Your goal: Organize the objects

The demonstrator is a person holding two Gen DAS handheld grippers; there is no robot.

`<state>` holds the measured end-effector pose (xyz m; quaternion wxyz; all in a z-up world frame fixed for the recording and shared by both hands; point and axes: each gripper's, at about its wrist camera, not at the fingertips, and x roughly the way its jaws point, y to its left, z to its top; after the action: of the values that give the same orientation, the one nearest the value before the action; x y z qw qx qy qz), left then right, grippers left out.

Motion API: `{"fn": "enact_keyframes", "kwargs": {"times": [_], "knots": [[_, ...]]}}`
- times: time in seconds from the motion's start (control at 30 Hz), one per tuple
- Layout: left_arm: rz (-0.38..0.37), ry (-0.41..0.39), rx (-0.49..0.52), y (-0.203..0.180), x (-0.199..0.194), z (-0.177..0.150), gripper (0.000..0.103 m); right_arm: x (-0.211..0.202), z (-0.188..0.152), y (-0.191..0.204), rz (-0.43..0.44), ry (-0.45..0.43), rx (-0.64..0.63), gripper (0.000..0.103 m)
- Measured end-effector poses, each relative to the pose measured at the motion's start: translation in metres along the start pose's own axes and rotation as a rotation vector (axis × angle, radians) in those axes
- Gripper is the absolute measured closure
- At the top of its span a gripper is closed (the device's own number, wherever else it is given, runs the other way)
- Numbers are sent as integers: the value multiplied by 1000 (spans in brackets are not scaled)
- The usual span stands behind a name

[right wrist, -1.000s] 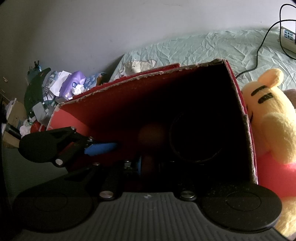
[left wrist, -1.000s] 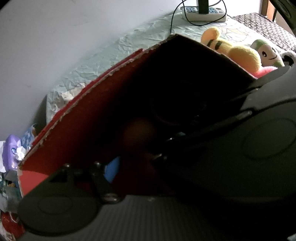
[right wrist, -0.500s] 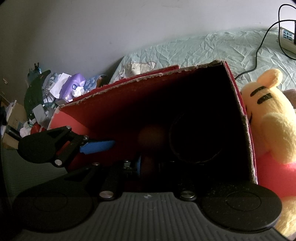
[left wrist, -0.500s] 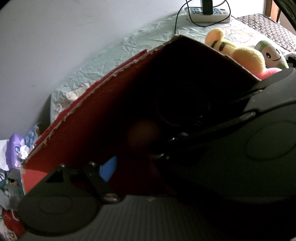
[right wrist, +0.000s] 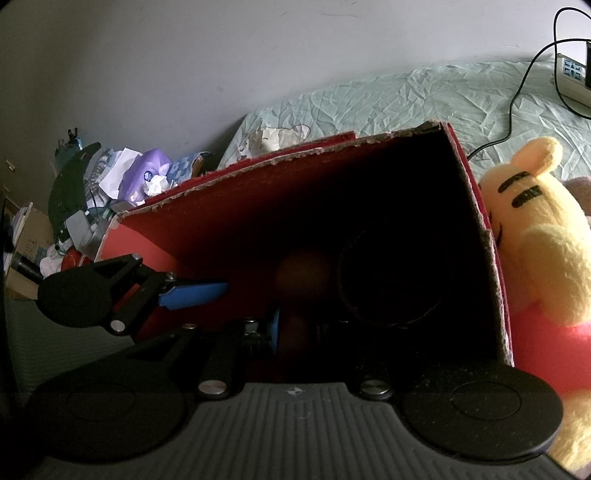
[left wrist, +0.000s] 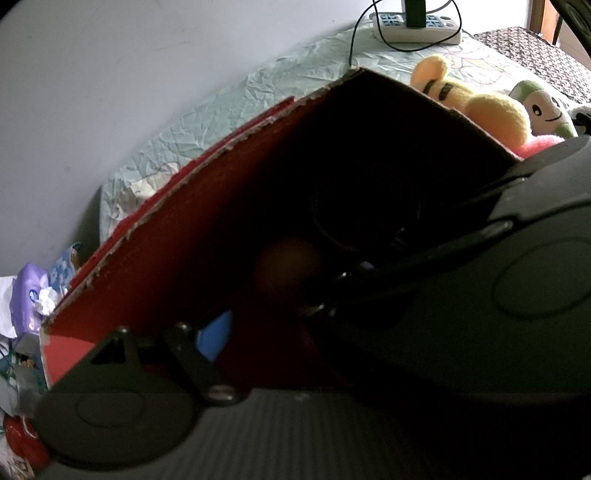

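A red cardboard box lies open toward me on the bed, its inside very dark. My right gripper reaches into it, shut on a brown round-topped object; one blue pad shows beside it. A dark round thing sits deeper in the box. In the left wrist view the box fills the middle. My left gripper stands open at the box mouth: its left blue pad shows, and its other finger is hidden behind the right gripper's body.
A yellow plush bear leans against the box's right wall, with a green-and-white plush behind it. A power strip with a black cable lies on the crumpled sheet. A purple tissue pack and clutter sit left, off the bed.
The left wrist view has drifted slightly, so the box sits a little further right. The right gripper stays shut on the brown object inside the box.
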<state>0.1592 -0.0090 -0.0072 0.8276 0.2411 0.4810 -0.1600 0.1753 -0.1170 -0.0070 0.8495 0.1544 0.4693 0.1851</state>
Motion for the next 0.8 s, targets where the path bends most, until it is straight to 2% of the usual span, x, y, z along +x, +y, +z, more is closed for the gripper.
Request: {"fn": "enact_keyframes", "kwargs": {"times": [0.8], "knots": [[-4,-3,-7,4,-2,1,12,-2,0,-1,6,-11,5,83]]}}
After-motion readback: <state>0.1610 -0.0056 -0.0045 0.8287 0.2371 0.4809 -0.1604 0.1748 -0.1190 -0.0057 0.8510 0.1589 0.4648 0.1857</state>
